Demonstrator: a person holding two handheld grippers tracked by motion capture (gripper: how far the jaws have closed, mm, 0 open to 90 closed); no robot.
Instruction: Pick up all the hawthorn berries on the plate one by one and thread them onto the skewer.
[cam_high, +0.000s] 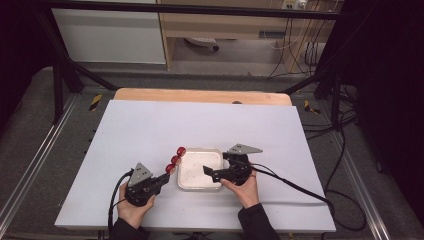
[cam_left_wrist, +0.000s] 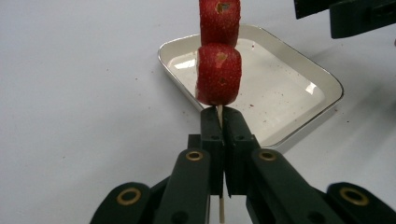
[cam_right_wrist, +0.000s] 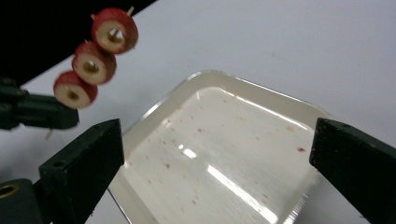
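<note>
A thin wooden skewer with three red strawberry pieces (cam_high: 175, 160) points up and away from my left gripper (cam_high: 164, 179), which is shut on the stick's bare end. In the left gripper view the jaws (cam_left_wrist: 223, 114) pinch the stick just below the lowest strawberry (cam_left_wrist: 218, 74). A shallow white tray (cam_high: 200, 187) lies right of the skewer, flecked with red juice. My right gripper (cam_high: 210, 174) hovers over the tray's right half, open. In the right gripper view its jaws (cam_right_wrist: 217, 135) stand wide apart with nothing between them, above the tray (cam_right_wrist: 261, 88), and the strawberries (cam_right_wrist: 93, 65) sit at upper left.
The tray rests on a white board (cam_high: 150, 130) over a wooden table (cam_high: 200, 95). Black frame posts (cam_high: 60, 80) stand at the far corners. Cables (cam_high: 300, 187) trail from both grippers toward the near edge.
</note>
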